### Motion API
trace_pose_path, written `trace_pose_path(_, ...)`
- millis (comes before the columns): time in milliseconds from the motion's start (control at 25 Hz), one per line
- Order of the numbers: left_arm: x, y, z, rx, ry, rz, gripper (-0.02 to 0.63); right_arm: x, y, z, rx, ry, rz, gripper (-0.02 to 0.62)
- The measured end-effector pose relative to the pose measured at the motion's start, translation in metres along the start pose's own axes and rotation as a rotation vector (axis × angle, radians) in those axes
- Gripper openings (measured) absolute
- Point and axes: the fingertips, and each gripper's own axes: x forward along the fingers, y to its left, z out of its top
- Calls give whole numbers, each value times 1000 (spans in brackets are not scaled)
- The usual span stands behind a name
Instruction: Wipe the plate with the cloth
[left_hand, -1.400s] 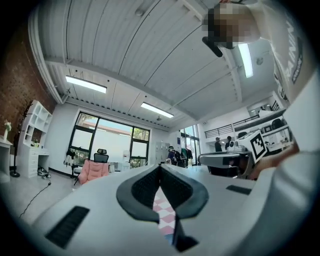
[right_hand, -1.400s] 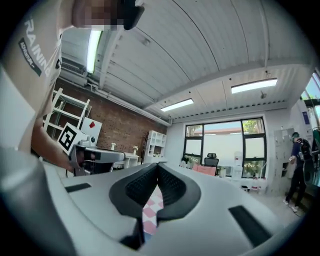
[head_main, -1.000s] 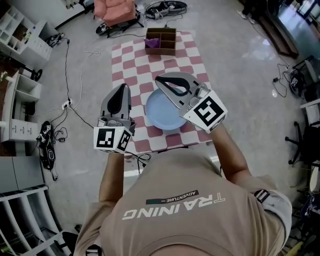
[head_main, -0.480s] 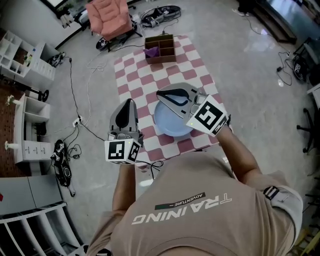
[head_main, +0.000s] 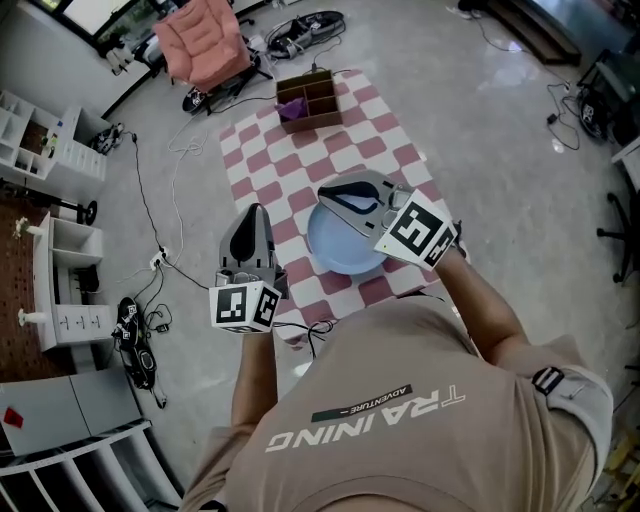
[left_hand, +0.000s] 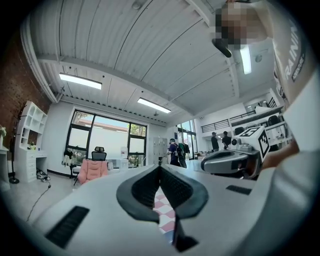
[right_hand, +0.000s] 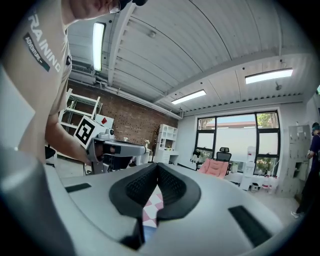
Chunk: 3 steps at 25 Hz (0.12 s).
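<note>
A light blue plate lies on the near part of a red-and-white checkered table. At the table's far edge stands a wooden compartment box with a purple cloth in one compartment. My right gripper hovers over the plate's far rim, pointing left, shut and empty. My left gripper is off the table's left edge, beside the plate, also shut with nothing in it. In the left gripper view the left gripper has its pads together; the right gripper shows the same in the right gripper view.
A pink chair stands beyond the table, with cables trailing over the floor at the left. White shelving lines the left side. Several people stand far off in the room.
The right gripper has sunk slightly over the plate. The left gripper has barely moved. Both have stayed shut, and the head view has shifted.
</note>
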Motion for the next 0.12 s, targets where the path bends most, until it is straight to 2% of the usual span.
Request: trace_pose_path(120, -1, -1, -3, -3, 3, 17, 12, -2, -1, -7, -3, 22, 10, 17)
